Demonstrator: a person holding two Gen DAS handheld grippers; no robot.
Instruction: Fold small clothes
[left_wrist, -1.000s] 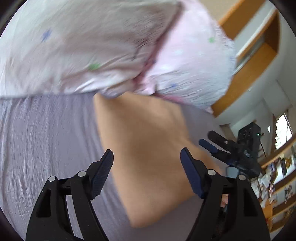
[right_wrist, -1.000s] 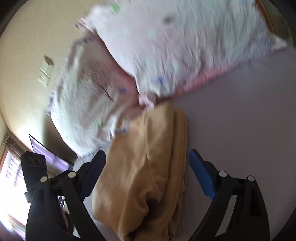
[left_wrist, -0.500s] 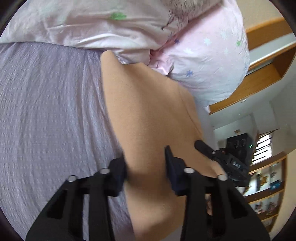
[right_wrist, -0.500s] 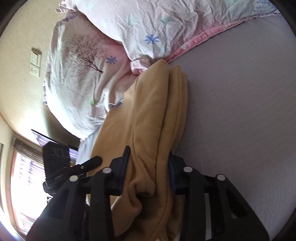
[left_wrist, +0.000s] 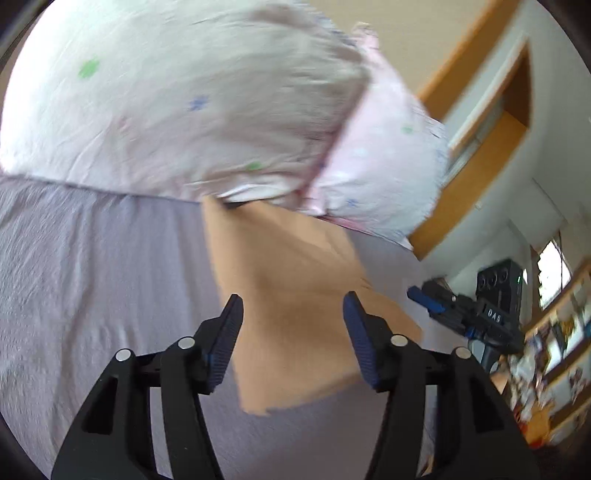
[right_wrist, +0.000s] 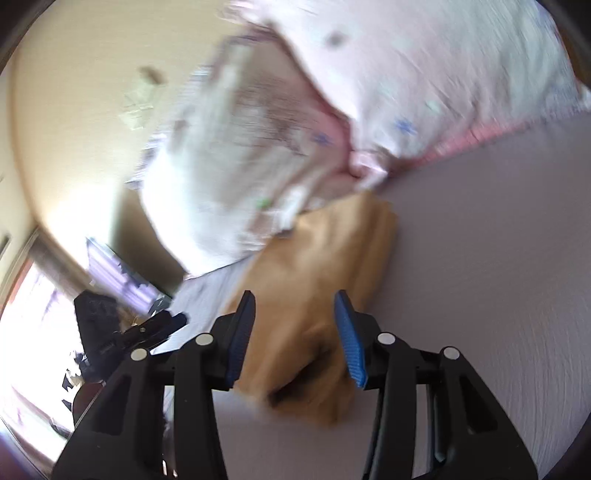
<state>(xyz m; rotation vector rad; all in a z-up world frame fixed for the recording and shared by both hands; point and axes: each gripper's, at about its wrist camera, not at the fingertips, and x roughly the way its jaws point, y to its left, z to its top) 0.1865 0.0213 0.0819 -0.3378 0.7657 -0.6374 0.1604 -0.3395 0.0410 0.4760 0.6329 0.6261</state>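
- Left wrist view: my left tongs (left_wrist: 293, 325) stand apart with nothing between them, poised over the tan garment (left_wrist: 295, 306), not touching it as far as I can tell.
- From here the garment lies on the bed (left_wrist: 92, 277) as a flat, narrow panel, its far end tucked against the pink pillows (left_wrist: 221, 110). I read it as folded at least once along its length.
- One corner sticks out at the right near the right tongs (left_wrist: 424, 295), so the edges are not squared; the blur keeps me from saying more.
- Right wrist view: my right tongs (right_wrist: 293, 325) are apart too, straddling the near end of the garment (right_wrist: 321, 280) without clamping it.
- This side shows several stacked layers along the right edge and a loose, rumpled opening at the near end, dark inside. That tells me the lengthwise folding is largely done but the bundle is not tidy.
- The left tongs (right_wrist: 173, 321) show at the far left, off the cloth.
- My judgement: roughly halfway. What is left is a crosswise fold, bringing the near end toward the pillows (right_wrist: 332, 110), then flattening.
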